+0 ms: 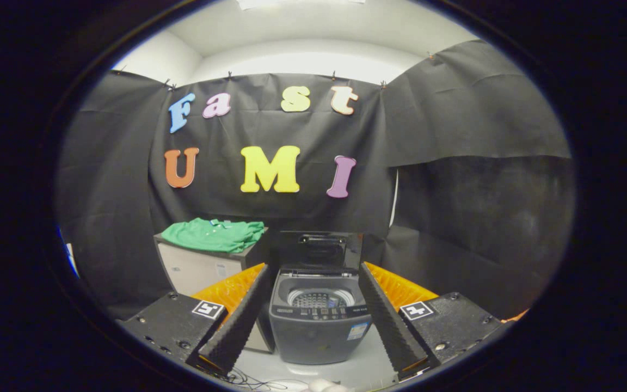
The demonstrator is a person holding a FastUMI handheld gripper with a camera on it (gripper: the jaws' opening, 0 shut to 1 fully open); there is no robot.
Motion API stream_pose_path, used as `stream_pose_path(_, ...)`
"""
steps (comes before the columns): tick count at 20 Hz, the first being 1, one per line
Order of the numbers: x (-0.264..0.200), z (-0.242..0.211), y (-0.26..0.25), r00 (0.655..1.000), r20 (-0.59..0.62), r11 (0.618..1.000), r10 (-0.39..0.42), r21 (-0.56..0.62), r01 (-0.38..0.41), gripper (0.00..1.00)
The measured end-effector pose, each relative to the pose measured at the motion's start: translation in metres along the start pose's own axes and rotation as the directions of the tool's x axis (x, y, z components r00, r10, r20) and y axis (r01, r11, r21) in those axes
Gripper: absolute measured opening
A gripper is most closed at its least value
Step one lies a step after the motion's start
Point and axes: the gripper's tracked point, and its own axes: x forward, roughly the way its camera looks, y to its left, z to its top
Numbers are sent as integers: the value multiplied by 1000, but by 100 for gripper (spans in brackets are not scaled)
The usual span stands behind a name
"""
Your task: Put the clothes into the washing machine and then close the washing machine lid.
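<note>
1. Black cloth [455, 136] hangs as the booth's wall, pinned along its top edge with small clips.
2. Above the cloth, a white wall [313, 62] and a white ceiling [302, 22] show, brightly lit.
3. Below the cloth, at its left, stands a pale cabinet [199, 269] with a dark top.
4. The floor [357, 370] under the cloth is pale grey.

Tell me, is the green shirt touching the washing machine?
Apart. In the gripper view the green shirt lies on top of a cabinet beside the washing machine, whose lid stands open. The hand-held gripper is open and holds nothing.
</note>
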Motion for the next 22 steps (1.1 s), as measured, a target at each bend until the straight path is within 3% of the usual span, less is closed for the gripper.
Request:
stream_pose_path(12, 205, 98, 84, 995, 48, 992, 92, 88, -96, 100)
stream_pose_path(19, 307, 131, 188, 977, 9, 969, 212, 125, -211, 100)
stream_pose_path(22, 337, 120, 242, 963, -52, 957, 263, 139, -254, 100)
